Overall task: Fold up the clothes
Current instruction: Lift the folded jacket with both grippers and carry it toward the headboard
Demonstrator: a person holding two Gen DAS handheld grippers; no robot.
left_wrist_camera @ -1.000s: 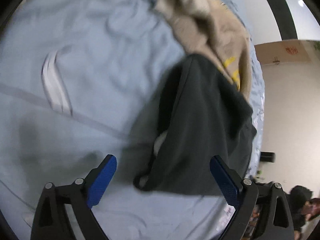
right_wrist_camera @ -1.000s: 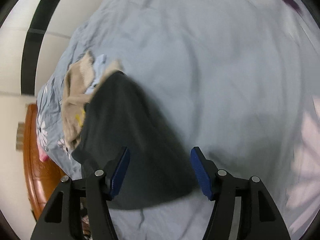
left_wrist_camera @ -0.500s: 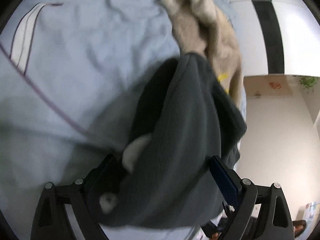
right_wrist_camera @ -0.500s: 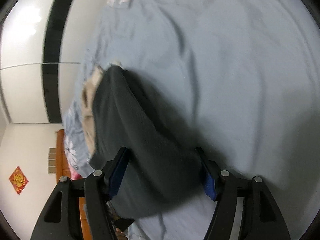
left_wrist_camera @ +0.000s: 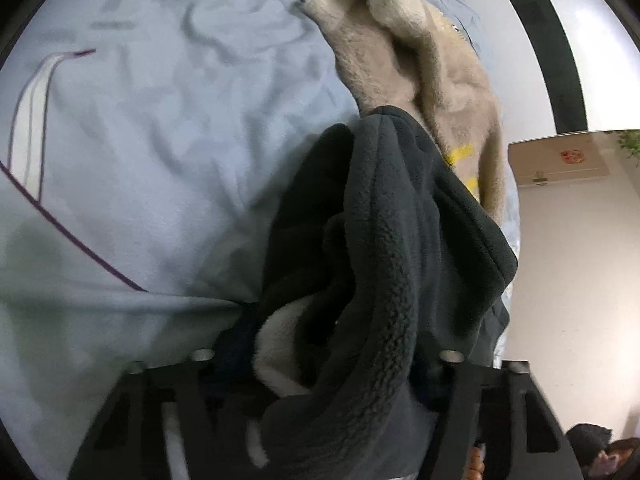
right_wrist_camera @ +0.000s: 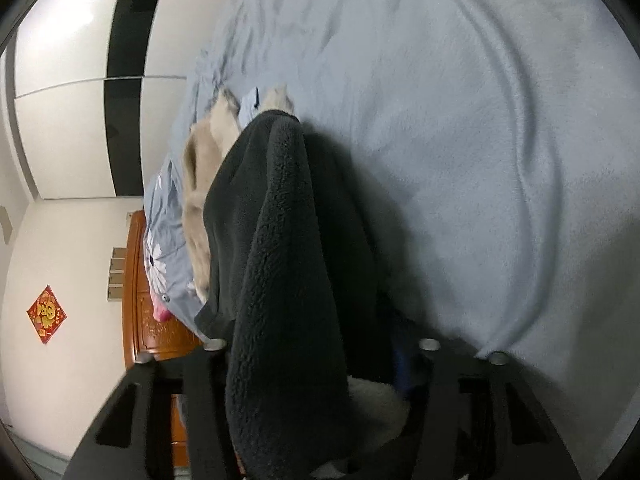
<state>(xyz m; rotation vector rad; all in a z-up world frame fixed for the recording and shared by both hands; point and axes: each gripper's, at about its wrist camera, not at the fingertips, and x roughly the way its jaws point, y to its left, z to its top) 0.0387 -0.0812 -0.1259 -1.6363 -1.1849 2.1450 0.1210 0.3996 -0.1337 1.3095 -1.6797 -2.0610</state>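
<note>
Dark fleece [left_wrist_camera: 384, 264] buries both claws' fingertips (grip itself hidden).

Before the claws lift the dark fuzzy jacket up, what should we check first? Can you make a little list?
1. Left claw has the dark fleece jacket between its fingers: ok, cloth fills the gap, though the fingertips are hidden.
2. Right claw has the jacket too: ok, fleece bunches between its fingers.
3. Each claw holds only one layer: cannot tell, the cloth is bunched and a pale lining shows.
4. Jacket is free of the beige fuzzy garment: not ok, its far end lies on it.
5. Room on the blue bedsheet to lay it flat: ok.
</note>
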